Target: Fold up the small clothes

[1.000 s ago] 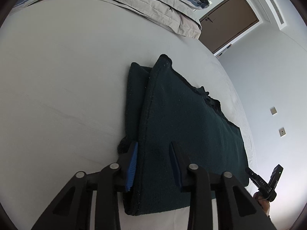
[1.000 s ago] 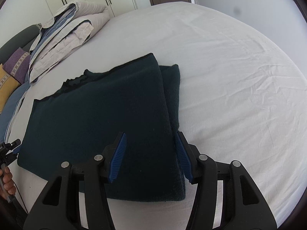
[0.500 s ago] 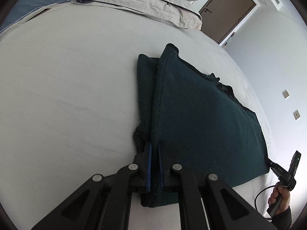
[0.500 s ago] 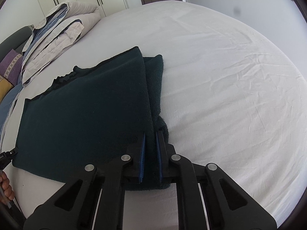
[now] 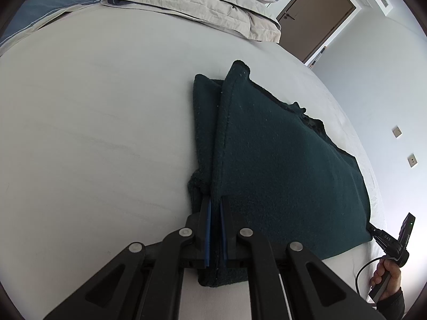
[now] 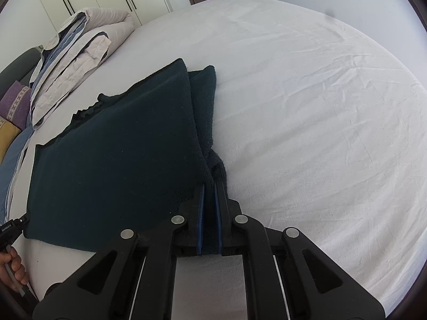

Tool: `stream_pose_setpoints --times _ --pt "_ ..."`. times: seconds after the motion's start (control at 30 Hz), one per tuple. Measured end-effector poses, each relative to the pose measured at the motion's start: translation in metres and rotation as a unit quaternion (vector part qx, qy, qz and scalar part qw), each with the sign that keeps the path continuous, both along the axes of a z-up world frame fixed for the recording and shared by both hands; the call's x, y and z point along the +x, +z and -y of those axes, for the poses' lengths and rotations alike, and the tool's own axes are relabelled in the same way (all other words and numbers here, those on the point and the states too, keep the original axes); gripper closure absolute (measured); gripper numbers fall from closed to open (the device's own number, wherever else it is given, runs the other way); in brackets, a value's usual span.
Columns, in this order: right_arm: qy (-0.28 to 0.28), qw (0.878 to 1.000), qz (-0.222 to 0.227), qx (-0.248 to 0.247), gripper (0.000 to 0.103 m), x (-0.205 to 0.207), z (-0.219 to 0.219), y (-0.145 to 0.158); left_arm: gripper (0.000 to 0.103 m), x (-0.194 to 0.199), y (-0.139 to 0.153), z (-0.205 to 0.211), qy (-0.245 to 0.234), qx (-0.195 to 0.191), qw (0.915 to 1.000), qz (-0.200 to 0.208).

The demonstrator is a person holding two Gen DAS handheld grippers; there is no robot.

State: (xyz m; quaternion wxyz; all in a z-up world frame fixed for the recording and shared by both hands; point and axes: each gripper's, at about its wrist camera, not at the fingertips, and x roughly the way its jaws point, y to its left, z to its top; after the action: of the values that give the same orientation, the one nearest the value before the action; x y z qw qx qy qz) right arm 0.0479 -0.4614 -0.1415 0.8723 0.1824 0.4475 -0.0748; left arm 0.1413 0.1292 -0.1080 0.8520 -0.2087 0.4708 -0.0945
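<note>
spread across a white bed sheet (image 6: 307, 93): dark green folded garment (image 5: 280, 165), lifted slightly at both near corners. at 6 o'clock in each wrist view, left gripper (image 5: 215, 229) and right gripper (image 6: 209, 213) clenched on garment corners. at 11 o'clock, folded duvet (image 6: 77, 53).

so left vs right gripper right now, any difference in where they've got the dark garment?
The left gripper clamps the dark garment at its left near corner; the right gripper clamps the right near corner. By the left gripper, the narrow folded strip lies on its left side; by the right, on its right. Both are shut on fabric, near edge raised off the bed sheet.
</note>
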Motion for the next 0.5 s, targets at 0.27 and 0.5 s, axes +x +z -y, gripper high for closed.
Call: stream_pose_setpoints --times 0.27,0.5 --pt "-0.017 0.999 -0.001 0.028 0.079 -0.006 0.009 0.004 0.095 0.0 -0.004 -0.002 0.001 -0.008 1.0 0.005" --pt "-0.018 0.996 0.065 0.058 0.07 -0.02 -0.009 0.052 0.087 -0.016 0.039 0.009 0.015 0.057 0.9966 0.058"
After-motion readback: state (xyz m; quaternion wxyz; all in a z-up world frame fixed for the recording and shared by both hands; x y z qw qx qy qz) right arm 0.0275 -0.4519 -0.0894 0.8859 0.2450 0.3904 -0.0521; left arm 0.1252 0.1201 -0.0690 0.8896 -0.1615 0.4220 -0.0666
